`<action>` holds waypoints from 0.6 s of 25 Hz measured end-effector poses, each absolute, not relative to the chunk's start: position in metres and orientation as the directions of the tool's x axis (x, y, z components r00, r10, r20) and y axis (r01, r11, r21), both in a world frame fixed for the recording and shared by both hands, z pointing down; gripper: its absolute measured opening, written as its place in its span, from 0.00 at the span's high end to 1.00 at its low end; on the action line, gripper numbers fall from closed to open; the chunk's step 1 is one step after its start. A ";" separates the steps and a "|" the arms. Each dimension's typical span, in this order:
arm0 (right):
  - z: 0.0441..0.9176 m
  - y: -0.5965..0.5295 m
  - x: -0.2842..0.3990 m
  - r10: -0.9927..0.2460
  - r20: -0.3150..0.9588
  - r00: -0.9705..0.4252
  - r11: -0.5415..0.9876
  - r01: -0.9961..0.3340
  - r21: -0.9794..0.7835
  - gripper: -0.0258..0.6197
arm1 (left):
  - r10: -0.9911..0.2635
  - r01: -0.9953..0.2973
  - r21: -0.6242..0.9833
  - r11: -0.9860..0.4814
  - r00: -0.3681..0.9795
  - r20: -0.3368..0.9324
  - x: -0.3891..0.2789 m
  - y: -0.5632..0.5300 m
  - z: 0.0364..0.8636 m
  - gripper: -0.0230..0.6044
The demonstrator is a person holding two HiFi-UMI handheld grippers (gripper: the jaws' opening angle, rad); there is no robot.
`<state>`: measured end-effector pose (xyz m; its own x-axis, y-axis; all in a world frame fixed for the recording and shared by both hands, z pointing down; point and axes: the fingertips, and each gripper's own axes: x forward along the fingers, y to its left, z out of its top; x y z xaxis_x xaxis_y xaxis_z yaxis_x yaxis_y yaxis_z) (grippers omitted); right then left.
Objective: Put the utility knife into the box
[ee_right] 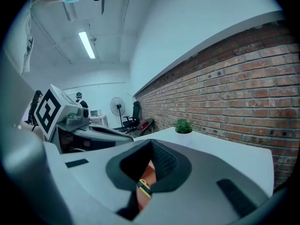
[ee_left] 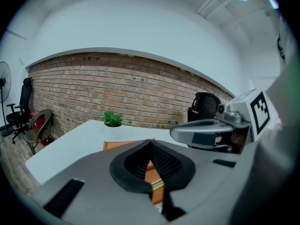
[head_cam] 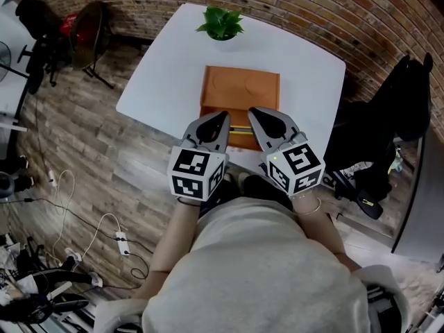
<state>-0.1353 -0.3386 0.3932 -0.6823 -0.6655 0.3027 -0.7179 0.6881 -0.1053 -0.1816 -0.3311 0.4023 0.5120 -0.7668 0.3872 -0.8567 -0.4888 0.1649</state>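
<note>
An orange-brown box point(head_cam: 239, 89) lies flat on the white table point(head_cam: 166, 68), close to its near edge. A yellow-and-black utility knife point(head_cam: 239, 128) lies across the box's near side, and I cannot tell whether it rests in the box or on it. Both grippers hover side by side just above that spot. The left gripper point(head_cam: 223, 115) is shut with nothing in it, and the right gripper point(head_cam: 253, 111) is shut and empty too. Below the closed jaws, a slice of the knife point(ee_left: 157, 185) shows in the left gripper view and again in the right gripper view point(ee_right: 144, 187).
A small potted plant point(head_cam: 220, 23) stands at the table's far edge, before a brick wall. A black office chair point(head_cam: 388, 116) stands right of the table. A fan stand, chairs and cables point(head_cam: 83, 227) are on the wooden floor to the left.
</note>
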 end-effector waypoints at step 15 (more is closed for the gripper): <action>0.407 -0.337 -0.135 -0.648 0.331 -0.686 0.689 -0.713 -0.128 0.96 | -0.753 -0.849 0.173 -0.500 0.524 0.397 -0.181 -0.332 0.406 0.95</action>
<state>-0.1355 -0.3368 0.4066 -0.6856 -0.6484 0.3309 -0.7134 0.6889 -0.1280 -0.1812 -0.3317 0.4060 0.5242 -0.7533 0.3972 -0.8489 -0.4996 0.1726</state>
